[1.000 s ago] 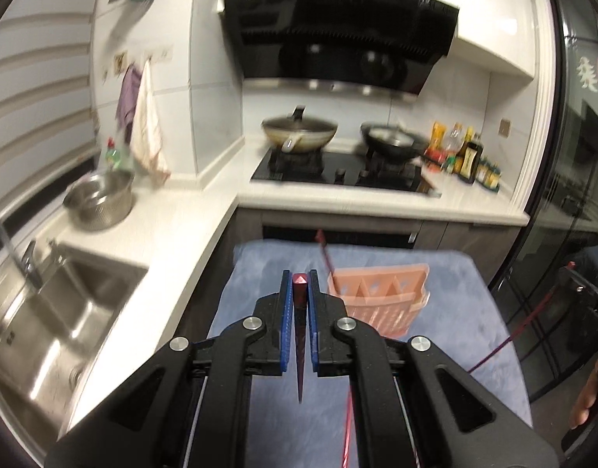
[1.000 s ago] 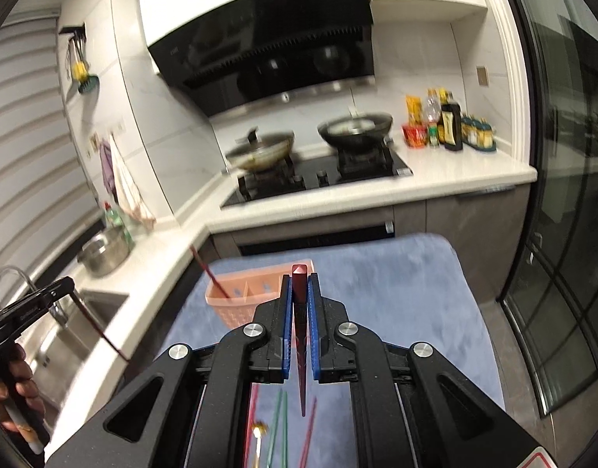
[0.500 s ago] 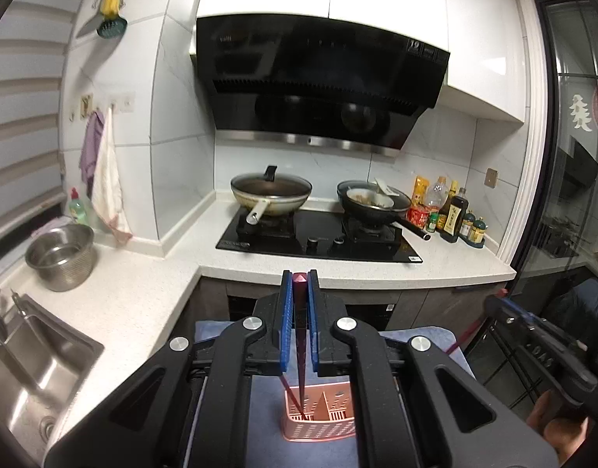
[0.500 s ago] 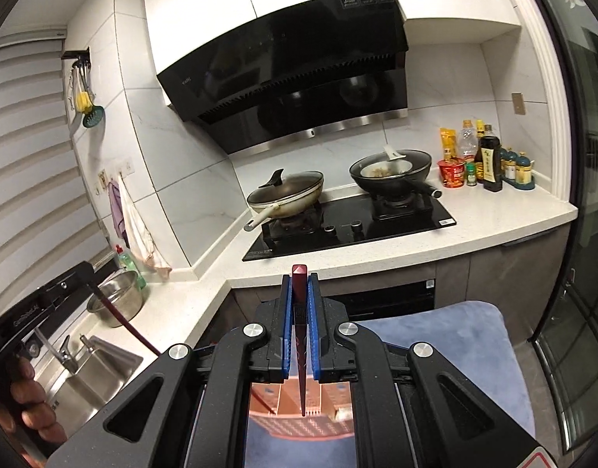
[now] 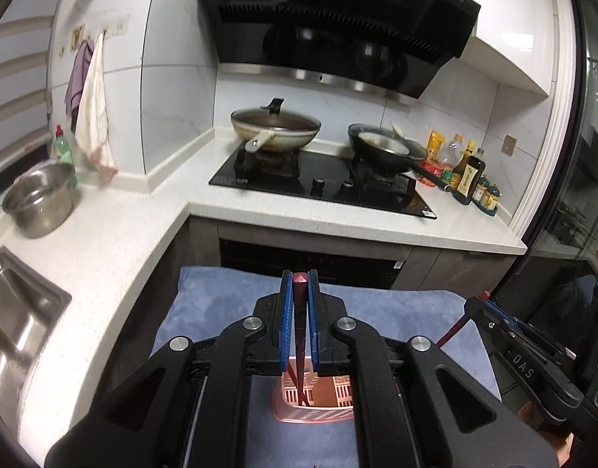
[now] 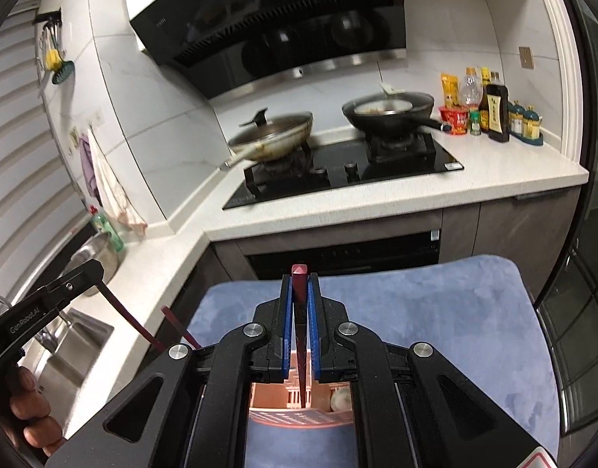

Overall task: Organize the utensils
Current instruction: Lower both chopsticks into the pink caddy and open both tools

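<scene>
Left wrist view: our left hand-held gripper (image 5: 299, 292) is clamped on a dark red chopstick (image 5: 299, 335), held upright between the blue pads. Its lower tip points down into the pink utensil basket (image 5: 312, 409), low centre of frame, which sits on the blue mat (image 5: 221, 312) covering the table. Long axis of the stick runs roughly straight down toward a basket slot; we can't tell if the tip touches the bottom.

Right wrist view: our right hand-held gripper (image 6: 300, 292) is also closed on a dark red chopstick (image 6: 301, 351), again upright, tip just above or inside the same basket (image 6: 299, 417), low centre. A white round thing sits in the right compartment; we can't tell what it is. Another red stick (image 6: 182, 331) pokes up at lower left.

Key relation: the basket lies directly below both grippers, so the drop is straight down. Both look about equally near; we judge either could release first.

Versus half a second ago: both cameras are pitched further down, so more mat shows beyond the fingers and the stove (image 5: 322, 183) sits higher in frame. A second ago the basket was ahead of the fingers, not under them. Grips unchanged.
</scene>
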`<action>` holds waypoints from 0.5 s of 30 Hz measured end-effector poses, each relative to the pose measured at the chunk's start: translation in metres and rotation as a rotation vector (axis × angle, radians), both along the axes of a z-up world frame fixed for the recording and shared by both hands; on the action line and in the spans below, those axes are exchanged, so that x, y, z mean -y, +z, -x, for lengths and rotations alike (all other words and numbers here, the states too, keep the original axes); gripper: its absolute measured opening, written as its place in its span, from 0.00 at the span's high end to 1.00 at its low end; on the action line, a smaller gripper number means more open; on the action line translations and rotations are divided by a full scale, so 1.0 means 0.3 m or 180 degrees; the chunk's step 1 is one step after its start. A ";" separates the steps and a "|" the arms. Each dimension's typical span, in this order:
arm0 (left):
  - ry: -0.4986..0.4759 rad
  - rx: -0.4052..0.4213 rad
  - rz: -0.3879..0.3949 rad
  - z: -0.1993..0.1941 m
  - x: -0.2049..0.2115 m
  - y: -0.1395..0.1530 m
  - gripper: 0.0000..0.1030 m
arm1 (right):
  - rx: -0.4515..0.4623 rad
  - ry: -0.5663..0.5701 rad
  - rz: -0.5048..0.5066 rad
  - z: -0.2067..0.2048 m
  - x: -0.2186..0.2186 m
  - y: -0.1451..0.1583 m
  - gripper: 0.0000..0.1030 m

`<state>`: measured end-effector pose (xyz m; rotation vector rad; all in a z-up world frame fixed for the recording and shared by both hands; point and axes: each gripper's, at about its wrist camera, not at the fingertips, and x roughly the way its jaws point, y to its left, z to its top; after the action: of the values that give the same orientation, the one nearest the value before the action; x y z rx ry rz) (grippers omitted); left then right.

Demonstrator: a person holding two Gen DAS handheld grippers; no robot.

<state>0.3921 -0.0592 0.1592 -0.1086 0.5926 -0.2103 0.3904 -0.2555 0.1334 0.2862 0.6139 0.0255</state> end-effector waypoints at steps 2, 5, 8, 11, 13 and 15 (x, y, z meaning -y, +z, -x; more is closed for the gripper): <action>0.0008 -0.0041 0.0019 -0.007 -0.007 -0.013 0.93 | -0.0043 -0.0004 0.0001 -0.007 -0.002 -0.018 0.93; 0.0010 -0.0094 0.0039 -0.013 -0.016 -0.028 0.93 | -0.0113 0.0017 -0.0002 -0.015 -0.006 -0.041 0.93; 0.0054 -0.0091 0.0007 -0.007 -0.023 -0.034 0.90 | -0.0117 -0.0030 0.0055 -0.009 -0.010 -0.049 0.85; 0.0120 -0.0120 0.0002 0.001 -0.042 -0.042 0.72 | -0.0067 -0.0087 0.0081 0.013 -0.004 -0.040 0.68; 0.0175 -0.0117 0.0029 0.017 -0.059 -0.042 0.59 | -0.0045 -0.0103 0.0079 0.029 0.001 -0.028 0.66; 0.0197 -0.0106 0.0039 0.034 -0.073 -0.038 0.58 | -0.0015 -0.0120 0.0092 0.052 0.004 -0.013 0.62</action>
<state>0.3818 -0.0372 0.1479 -0.1424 0.6202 -0.1524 0.3748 -0.2567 0.1294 0.2700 0.6131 -0.0201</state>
